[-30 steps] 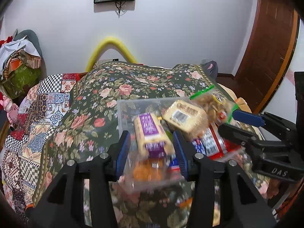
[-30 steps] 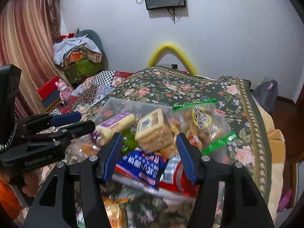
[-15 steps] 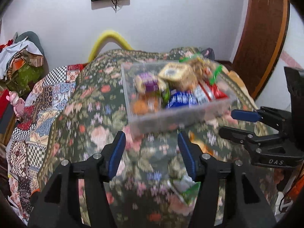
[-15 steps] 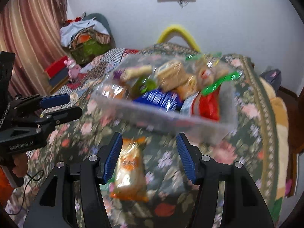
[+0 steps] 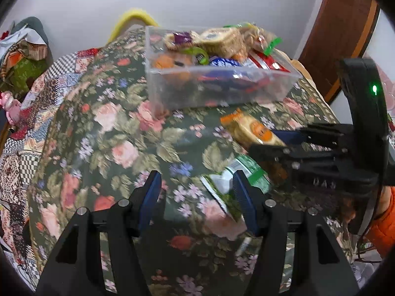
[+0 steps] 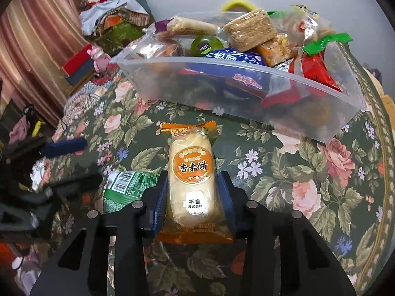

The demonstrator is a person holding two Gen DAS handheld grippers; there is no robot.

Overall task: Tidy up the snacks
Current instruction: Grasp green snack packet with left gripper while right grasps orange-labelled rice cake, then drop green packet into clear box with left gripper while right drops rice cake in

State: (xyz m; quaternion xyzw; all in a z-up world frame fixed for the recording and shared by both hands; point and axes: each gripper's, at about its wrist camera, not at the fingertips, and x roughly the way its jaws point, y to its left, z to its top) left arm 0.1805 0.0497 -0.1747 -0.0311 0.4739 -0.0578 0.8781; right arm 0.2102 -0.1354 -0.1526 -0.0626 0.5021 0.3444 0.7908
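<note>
- The clear plastic bin (image 6: 246, 93) stands on the floral bedspread (image 6: 308, 185) and serves here as the landmark; it is heaped with wrapped snacks whose lower layers blur behind its frosted wall.
- On the near side of the bin, just apart from its front wall, lies the orange rice-cake packet (image 6: 191, 172), lengthwise toward the right wrist camera.
- The right gripper (image 6: 192, 199) has its two blue pads pressed against the packet's long sides, so it is clamped on the packet; the packet's near end is partly covered by the fingers.
- In the left wrist view the same packet (image 5: 254, 129) shows in front of the bin (image 5: 217, 81), its near half hidden by the right gripper (image 5: 279, 143).
- A green-and-white snack packet (image 5: 237, 180) lies farther from the bin than the orange one, crumpled; its print is too blurred to read there.
- The left gripper (image 5: 195, 197) is opening, its jaws parted over the bedspread; the right-hand pad overlaps the green packet's edge, but whether it touches cannot be told, and nothing is gripped.
- In the right wrist view the green packet (image 6: 128, 185) is partly cut off by the right gripper's left finger.
- An orange sleeve (image 5: 380, 222) shows at the frame edge, mostly cropped.
</note>
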